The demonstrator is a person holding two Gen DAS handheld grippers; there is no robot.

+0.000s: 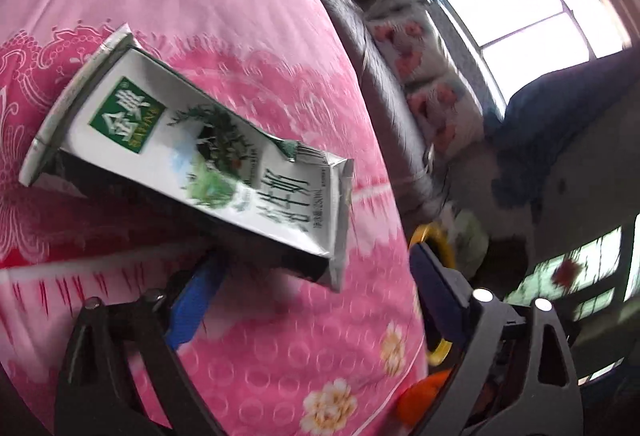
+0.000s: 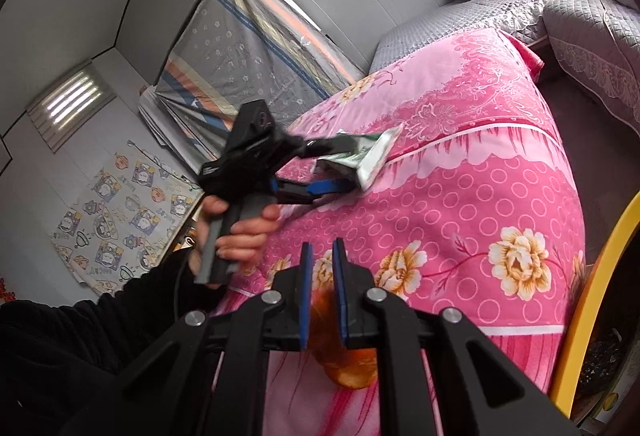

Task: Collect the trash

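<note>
While the left wrist camera is looking down along its own fingers, the left gripper (image 1: pixel 316 296) is standing spread wide, its blue pads either side of a flattened milk carton (image 1: pixel 188 160) that is lying askew on the pink flowered bedspread (image 1: pixel 248 36). The wide spread suits the carton's broad face; whether the pads are touching it I cannot tell. Beside the right finger a yellow ring (image 1: pixel 434 236) is showing, of a kind I cannot make out. From the right wrist camera, the right gripper (image 2: pixel 323 276) is pressed nearly together, pinching an orange scrap (image 2: pixel 348 368) that is hanging below its pads, probably trash already gathered. Farther off, a hand (image 2: pixel 240 232) is holding the left gripper against the carton at the bedspread's middle.
</note>
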